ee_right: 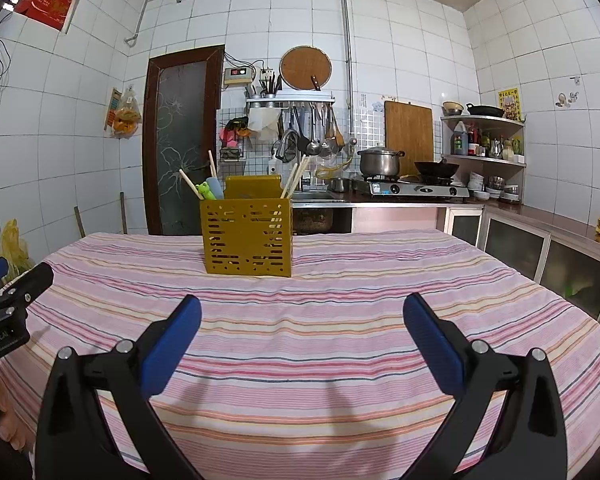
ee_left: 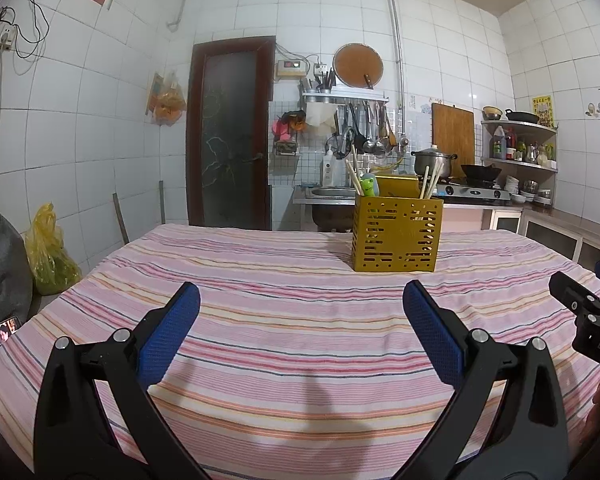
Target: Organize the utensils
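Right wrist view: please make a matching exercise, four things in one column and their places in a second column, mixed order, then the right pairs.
Things:
1. yellow utensil holder
2. steel pot
3. round woven lid
4. right claw

Places:
A. on the stove
B. hanging on the wall above the rack
C. open, above the near part of the cloth
D. on the striped tablecloth, chopsticks inside

Pairs: 1-D, 2-A, 3-B, 4-C
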`<state>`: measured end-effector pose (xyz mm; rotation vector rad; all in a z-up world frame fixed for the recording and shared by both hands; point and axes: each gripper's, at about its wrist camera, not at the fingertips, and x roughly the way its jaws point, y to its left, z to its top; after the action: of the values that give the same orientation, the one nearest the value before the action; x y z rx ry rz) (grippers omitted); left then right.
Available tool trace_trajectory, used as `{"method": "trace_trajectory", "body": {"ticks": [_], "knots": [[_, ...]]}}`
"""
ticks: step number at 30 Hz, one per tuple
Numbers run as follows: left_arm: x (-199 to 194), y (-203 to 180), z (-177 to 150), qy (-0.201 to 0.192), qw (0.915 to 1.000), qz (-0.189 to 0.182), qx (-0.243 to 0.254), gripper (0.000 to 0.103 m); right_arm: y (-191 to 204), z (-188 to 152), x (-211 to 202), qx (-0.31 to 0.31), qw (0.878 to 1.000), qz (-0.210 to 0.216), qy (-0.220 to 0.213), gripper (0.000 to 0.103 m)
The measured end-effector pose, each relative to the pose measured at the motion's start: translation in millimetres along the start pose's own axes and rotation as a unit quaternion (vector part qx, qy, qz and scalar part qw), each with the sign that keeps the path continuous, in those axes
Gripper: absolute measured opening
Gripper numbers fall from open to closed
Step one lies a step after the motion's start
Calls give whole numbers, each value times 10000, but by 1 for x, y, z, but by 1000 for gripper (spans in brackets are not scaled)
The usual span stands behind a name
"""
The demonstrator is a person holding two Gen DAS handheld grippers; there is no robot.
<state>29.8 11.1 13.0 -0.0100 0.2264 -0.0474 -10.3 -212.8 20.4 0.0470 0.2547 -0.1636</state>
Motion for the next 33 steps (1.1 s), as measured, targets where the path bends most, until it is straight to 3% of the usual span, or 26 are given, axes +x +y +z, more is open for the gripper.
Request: {"method": "trace_trajectory", "body": {"ticks": [33], "knots": [[1,4,3,30,10000,27,-6,98,1,2,3,20,10000,-21,-7,99]]}}
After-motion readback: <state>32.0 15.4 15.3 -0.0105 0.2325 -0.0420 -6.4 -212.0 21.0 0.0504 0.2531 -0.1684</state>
